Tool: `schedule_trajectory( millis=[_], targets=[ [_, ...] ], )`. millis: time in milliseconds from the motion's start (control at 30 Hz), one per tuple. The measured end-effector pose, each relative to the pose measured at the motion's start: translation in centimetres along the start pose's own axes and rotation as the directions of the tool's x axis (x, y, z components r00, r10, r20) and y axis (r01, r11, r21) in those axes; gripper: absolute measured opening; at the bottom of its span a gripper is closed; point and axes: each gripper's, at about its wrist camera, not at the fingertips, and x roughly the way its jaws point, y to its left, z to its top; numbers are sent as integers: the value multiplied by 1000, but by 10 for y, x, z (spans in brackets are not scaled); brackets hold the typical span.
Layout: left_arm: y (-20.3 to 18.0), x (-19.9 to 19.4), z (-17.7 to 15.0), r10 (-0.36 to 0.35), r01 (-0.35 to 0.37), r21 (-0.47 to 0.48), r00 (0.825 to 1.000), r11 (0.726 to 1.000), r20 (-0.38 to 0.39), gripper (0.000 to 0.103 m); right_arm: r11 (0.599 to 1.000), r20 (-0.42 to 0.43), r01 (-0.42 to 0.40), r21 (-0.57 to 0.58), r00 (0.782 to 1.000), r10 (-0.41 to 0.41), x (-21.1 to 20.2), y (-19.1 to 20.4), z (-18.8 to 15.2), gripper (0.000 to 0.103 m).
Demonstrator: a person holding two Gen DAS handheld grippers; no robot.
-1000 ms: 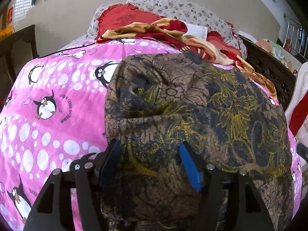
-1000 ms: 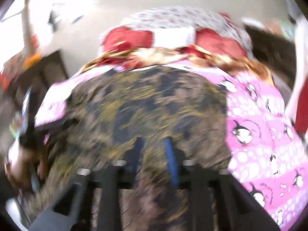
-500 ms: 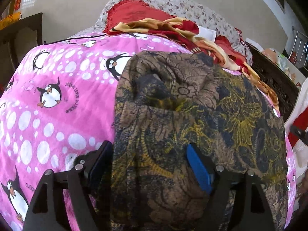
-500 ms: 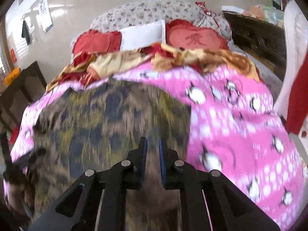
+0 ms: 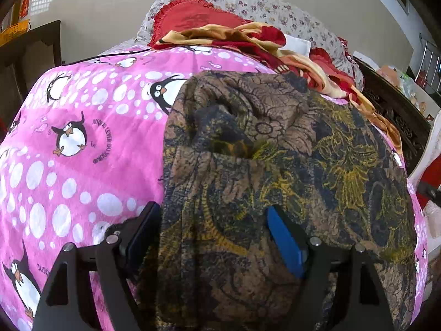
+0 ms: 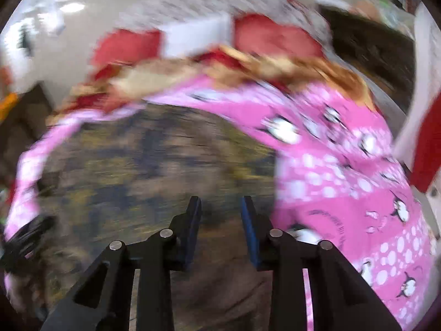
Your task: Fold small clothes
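My left tongs (image 5: 212, 229) stand wide apart, straddling the near left edge of the brown and gold patterned garment (image 5: 275, 165), with cloth lying between the blue pads but not pinched. The garment is spread on the pink penguin blanket (image 5: 82, 143) of the bed, its upper left part bunched into a rumpled hollow instead of lying flat. My right tongs (image 6: 220, 209) are parted over the garment's (image 6: 137, 165) near right portion, gripping nothing; that view is smeared, so I cannot tell whether the pads touch the fabric. The risk I judge here is closing on too much or too little cloth: grab several layers at the left edge and the fold will drag the bunched part along, locking in the wrinkle. The fleecy blanket could also get caught with the garment. Beyond, the heap of red and tan clothes (image 5: 248, 38) sits close to the far edge.
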Motion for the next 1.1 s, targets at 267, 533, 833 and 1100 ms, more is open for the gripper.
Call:
schedule_trajectory(
  millis=[267, 533, 833, 1100],
  targets=[
    [-2, 0, 0, -2, 2, 6, 1000, 1000, -3, 86, 997, -76, 7, -81, 997, -13, 16, 46, -87, 30],
    [1, -1, 0, -30, 30, 1, 999, 1000, -10, 88, 991, 2, 53, -125, 999, -53, 8, 56, -101, 32],
    [31, -56, 10, -151, 154, -29, 983, 988, 106, 81, 993, 16, 34, -115, 999, -32, 8, 53, -101, 34],
    [-12, -11, 39, -173, 174, 45, 985, 984, -24, 9, 994, 20, 25, -109, 1000, -23, 8, 52, -101, 34]
  ],
)
